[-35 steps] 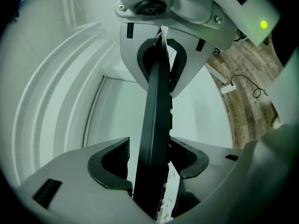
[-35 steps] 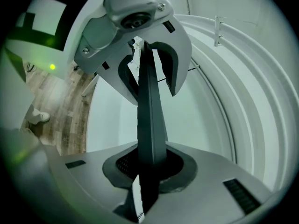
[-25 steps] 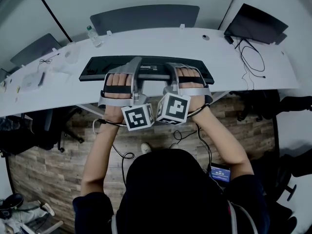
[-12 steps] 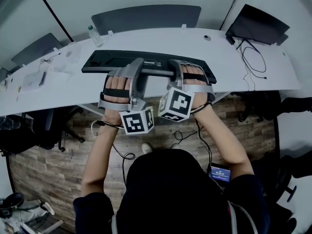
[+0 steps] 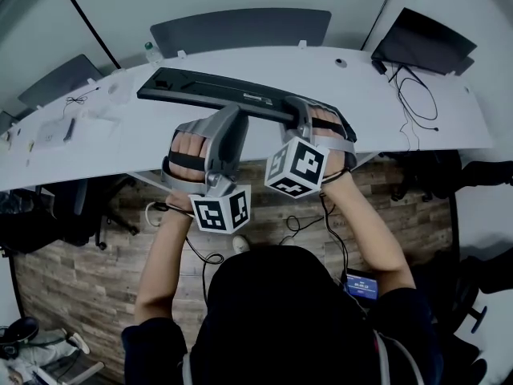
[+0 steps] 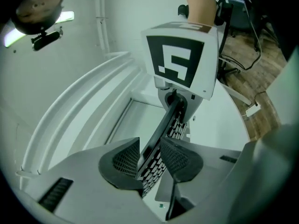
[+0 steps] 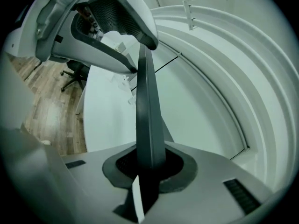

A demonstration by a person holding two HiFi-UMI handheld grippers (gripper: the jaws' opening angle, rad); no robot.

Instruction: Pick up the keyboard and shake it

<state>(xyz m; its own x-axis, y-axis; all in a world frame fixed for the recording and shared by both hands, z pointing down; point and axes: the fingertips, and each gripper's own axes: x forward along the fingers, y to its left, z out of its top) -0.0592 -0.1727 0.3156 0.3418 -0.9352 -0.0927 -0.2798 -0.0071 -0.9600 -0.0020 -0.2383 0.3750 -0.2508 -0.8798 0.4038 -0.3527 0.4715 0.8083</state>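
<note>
Head view shows the slim black keyboard point(image 5: 204, 89) raised over the white bench point(image 5: 393, 107), tilted edge-on. The right gripper point(image 5: 297, 107) has its jaws clamped on the keyboard, and the left gripper point(image 5: 235, 115) jaws have just been closing onto it.

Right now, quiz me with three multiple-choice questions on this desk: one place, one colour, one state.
1. Where is the bottle? A) far left of the desk B) beside the laptop C) on the floor
2. What colour is the keyboard? A) white B) black C) red
3. The right gripper's fingers are: A) wide open B) shut on the keyboard C) shut on a cable
Answers: 1 A, it stands at the desk's far left; 2 B, its casing is black; 3 B, the fingers pinch its edge.
</note>
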